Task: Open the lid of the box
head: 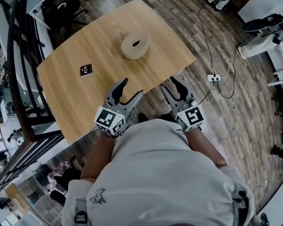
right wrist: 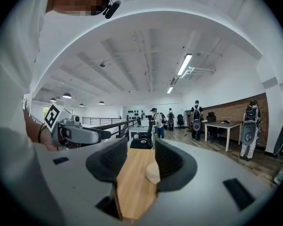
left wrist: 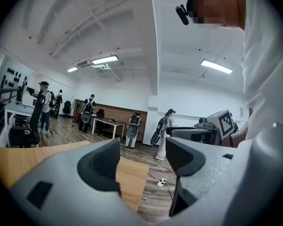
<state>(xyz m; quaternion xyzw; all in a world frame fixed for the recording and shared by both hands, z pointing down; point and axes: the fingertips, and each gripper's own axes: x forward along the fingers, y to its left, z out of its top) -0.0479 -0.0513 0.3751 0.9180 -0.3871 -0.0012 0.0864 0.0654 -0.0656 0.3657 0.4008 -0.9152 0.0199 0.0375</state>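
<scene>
A round pale wooden box point(head: 135, 44) with a dark hole in its lid sits on the far middle of the wooden table point(head: 94, 55). In the right gripper view the box point(right wrist: 152, 172) peeks out beside the right jaw, some way ahead. Both grippers hover near the table's near edge, close to the person's chest. My left gripper point(head: 132, 90) is open with nothing between its jaws, and so is my right gripper point(head: 173, 86). The left gripper view point(left wrist: 141, 160) looks past the table's corner toward the room.
A small black marker card point(head: 86, 70) lies on the table left of the box. A power strip and cable point(head: 213, 77) lie on the wooden floor to the right. A railing point(head: 19, 79) runs along the table's left. People stand far off at desks.
</scene>
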